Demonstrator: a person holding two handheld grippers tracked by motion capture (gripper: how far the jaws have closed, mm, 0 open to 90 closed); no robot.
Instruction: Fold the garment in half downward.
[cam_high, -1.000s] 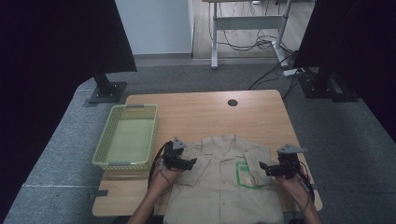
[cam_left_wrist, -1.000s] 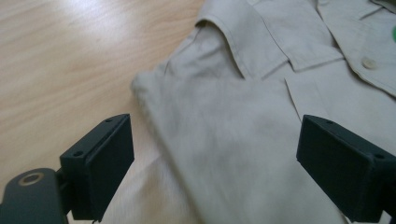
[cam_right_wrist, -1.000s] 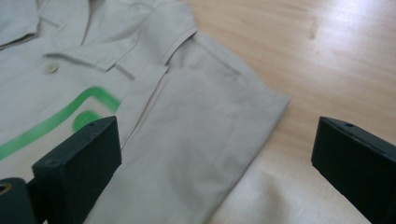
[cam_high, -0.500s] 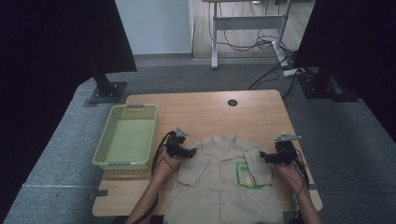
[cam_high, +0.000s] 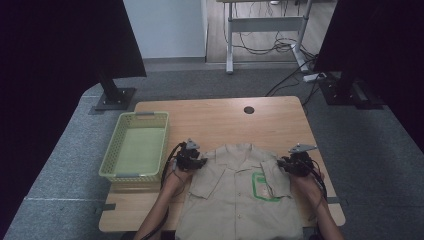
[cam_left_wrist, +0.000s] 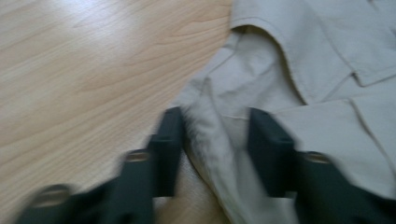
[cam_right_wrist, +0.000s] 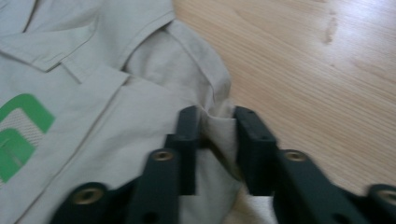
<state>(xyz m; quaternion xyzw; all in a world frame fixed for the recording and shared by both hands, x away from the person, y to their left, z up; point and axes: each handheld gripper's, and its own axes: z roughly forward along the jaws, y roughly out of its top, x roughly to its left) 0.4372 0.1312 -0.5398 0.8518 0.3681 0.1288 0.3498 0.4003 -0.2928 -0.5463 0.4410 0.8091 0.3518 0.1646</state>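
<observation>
While the beige short-sleeved cotton shirt (cam_high: 240, 195) lies spread flat, collar away from the person, in the lower middle of the high view, each of its shoulders has a claw on it. At the lower left of centre, the left gripper (cam_high: 196, 161) sits on the shirt's left-hand shoulder edge; in the left gripper view, the left gripper (cam_left_wrist: 215, 135) has a raised ridge of beige cloth (cam_left_wrist: 219, 140) bunched between its two black jaws, which have just been closing and now press the fold from both sides. At the lower right of centre, the right gripper (cam_high: 290, 165) sits on the opposite shoulder. In the right gripper view, the right gripper (cam_right_wrist: 217, 140) likewise has its jaws, which have just been closing, clamped on a pinched fold of the shoulder seam (cam_right_wrist: 218, 126), with the shirt's green chest emblem (cam_right_wrist: 18, 135) at the left edge of that frame.

Under the shirt is a light wooden table (cam_high: 225, 120) with a round cable hole (cam_high: 249, 110) near its far edge. A pale green plastic mesh basket (cam_high: 135, 145) stands on the table's left part, just beside the left gripper. Grey carpet (cam_high: 65, 165) surrounds the table, dark panels on black feet (cam_high: 114, 97) stand at upper left and upper right, and cables (cam_high: 270, 47) lie on the floor at the top of the frame.
</observation>
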